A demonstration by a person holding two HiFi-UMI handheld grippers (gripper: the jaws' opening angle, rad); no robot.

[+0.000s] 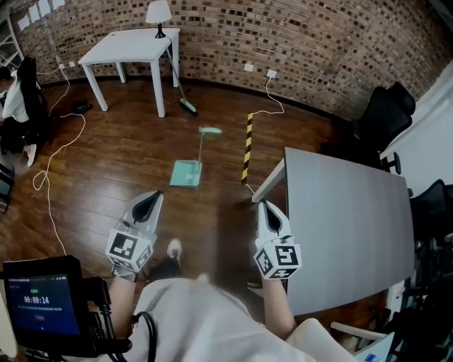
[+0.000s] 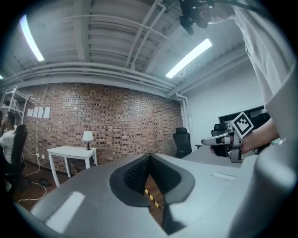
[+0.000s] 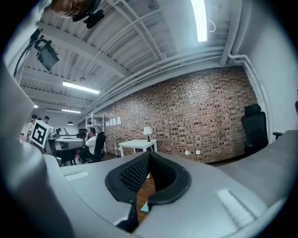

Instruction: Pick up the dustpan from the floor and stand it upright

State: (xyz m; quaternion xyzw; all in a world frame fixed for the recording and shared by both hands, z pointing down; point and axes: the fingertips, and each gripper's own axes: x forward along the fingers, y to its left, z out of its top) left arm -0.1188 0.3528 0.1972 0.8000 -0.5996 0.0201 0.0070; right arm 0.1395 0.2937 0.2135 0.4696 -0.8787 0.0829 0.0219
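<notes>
A teal dustpan (image 1: 186, 174) lies flat on the wooden floor, and its long handle (image 1: 201, 147) runs away from me to a teal grip. My left gripper (image 1: 150, 201) hovers just short of it on the near left, shut and empty. The right gripper (image 1: 268, 211) hangs to the near right beside the grey table, also shut with nothing in it. In the right gripper view the jaws (image 3: 149, 156) meet at the tips, and a sliver of the teal dustpan (image 3: 144, 207) shows below them. The left gripper view shows shut jaws (image 2: 149, 157) too.
A grey table (image 1: 354, 219) stands close on the right, with a yellow-black striped bar (image 1: 247, 147) at its far corner. A broom (image 1: 185, 102) leans by a white table (image 1: 131, 46) with a lamp (image 1: 158, 14). Cables (image 1: 53, 152) cross the floor on the left, where a person (image 1: 13, 99) sits.
</notes>
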